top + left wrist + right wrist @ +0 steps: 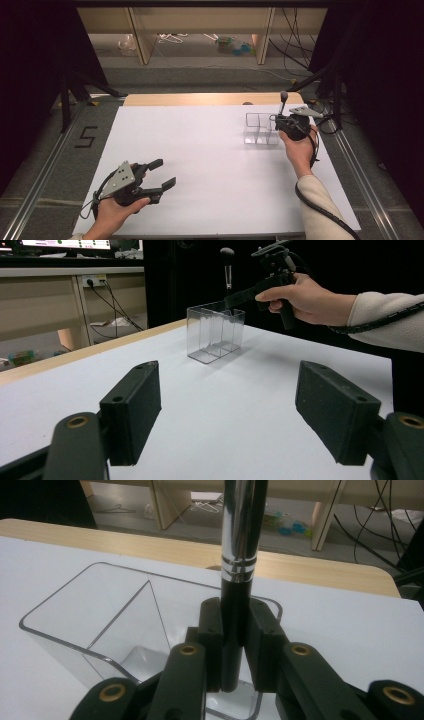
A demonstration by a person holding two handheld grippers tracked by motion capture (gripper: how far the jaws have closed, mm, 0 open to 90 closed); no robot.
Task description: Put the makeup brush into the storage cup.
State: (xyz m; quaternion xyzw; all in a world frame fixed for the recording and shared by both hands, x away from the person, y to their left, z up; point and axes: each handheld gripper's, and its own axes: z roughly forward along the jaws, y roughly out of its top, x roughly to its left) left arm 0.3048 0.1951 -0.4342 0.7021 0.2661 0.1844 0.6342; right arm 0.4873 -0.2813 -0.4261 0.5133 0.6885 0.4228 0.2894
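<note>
The right gripper (235, 645) is clamped on a black-and-chrome brush (240, 555) held upright just over the near compartment of the clear divided box (90, 625) below it, while the left gripper (162, 175) rests wide open, well apart.

The brush (239, 580) runs off the top edge of the right gripper view, and its lower end is hidden between the pads of the right gripper (235, 650). The clutter (232, 45) on the far floor is too small to identify.
</note>
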